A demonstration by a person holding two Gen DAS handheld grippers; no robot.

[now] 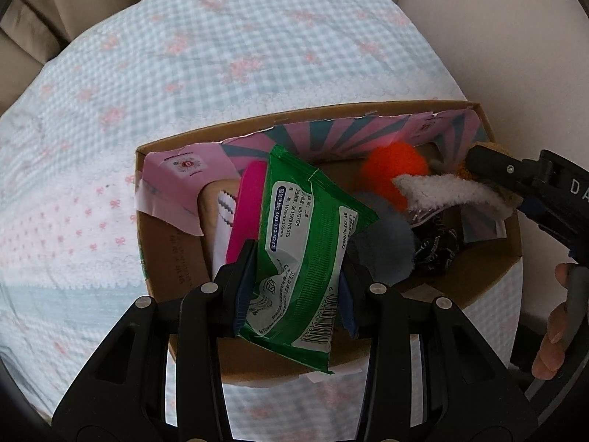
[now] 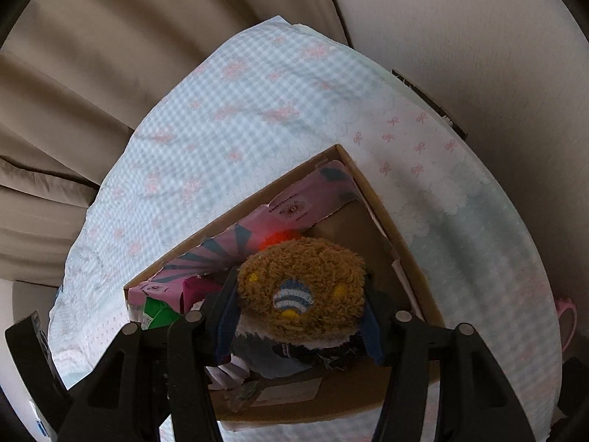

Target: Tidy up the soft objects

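Beige curtains (image 2: pixel 73 118) hang behind a tabletop under a blue checked cloth (image 1: pixel 184 73) with pink bows, and at the centre of both views sits the open cardboard box (image 1: pixel 173 254), already crowded with soft things. Your left gripper (image 1: pixel 294 291) has its fingers clamped on the green wipes pack (image 1: pixel 305 239), which hangs low over the box's near left side, while your right gripper (image 2: pixel 300 316) has its fingers pressed on the brown plush toy (image 2: pixel 300 283) above the right corner. Let go carelessly and the wipes pack could catch the near rim and tip outside, or the plush toy could perch on the orange pom-pom (image 1: pixel 394 173) and roll off.
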